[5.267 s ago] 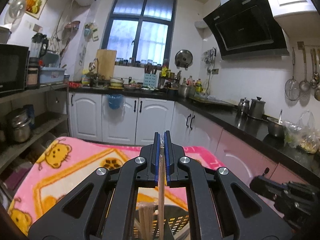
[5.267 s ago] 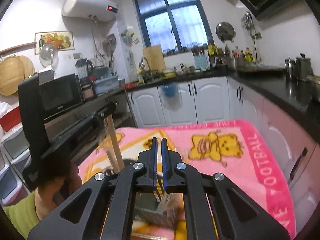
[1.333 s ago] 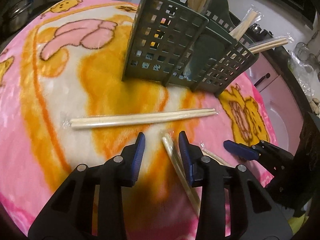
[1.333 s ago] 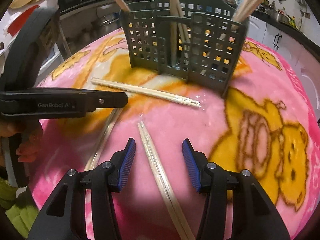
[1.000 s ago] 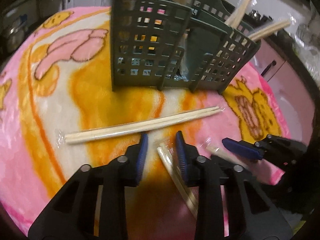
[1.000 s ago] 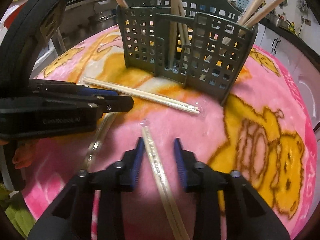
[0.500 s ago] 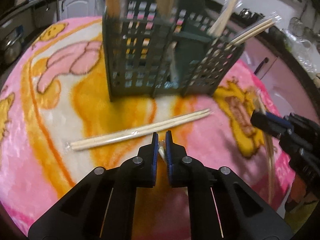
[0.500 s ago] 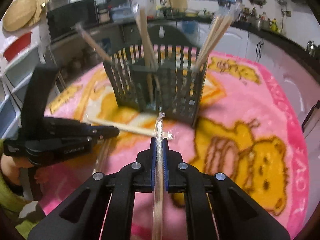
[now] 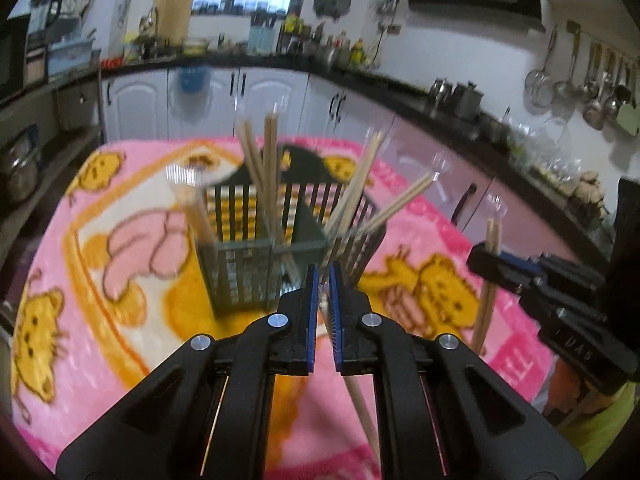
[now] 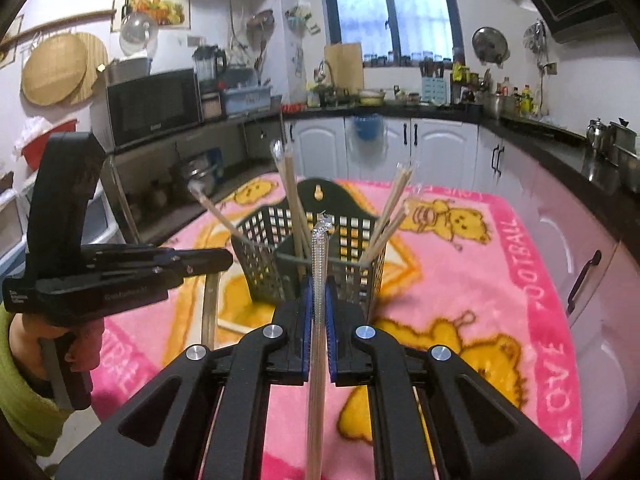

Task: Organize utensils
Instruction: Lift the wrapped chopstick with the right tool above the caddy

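Landmark: the dark green lattice caddy (image 10: 308,248) stands upright mid-blanket, wrapped chopstick pairs fanning out of its compartments.
Around it: the fuzzy pink cartoon blanket (image 10: 480,280) lies beneath; one loose chopstick pair (image 10: 236,326) lies on it just in front of the caddy, partly hidden by the left gripper.
Left gripper (image 9: 323,292): in front of the caddy, blue pads clamped on a plastic-sleeved chopstick pair (image 9: 360,400) that trails down below the jaws.
Right gripper (image 10: 319,292): pinching its own clear-wrapped chopsticks (image 10: 318,320), the crimped tip standing up across the caddy's front wall.
Change: a second ago both pairs lay flat on the blanket between parted jaws; now both are lifted clear.
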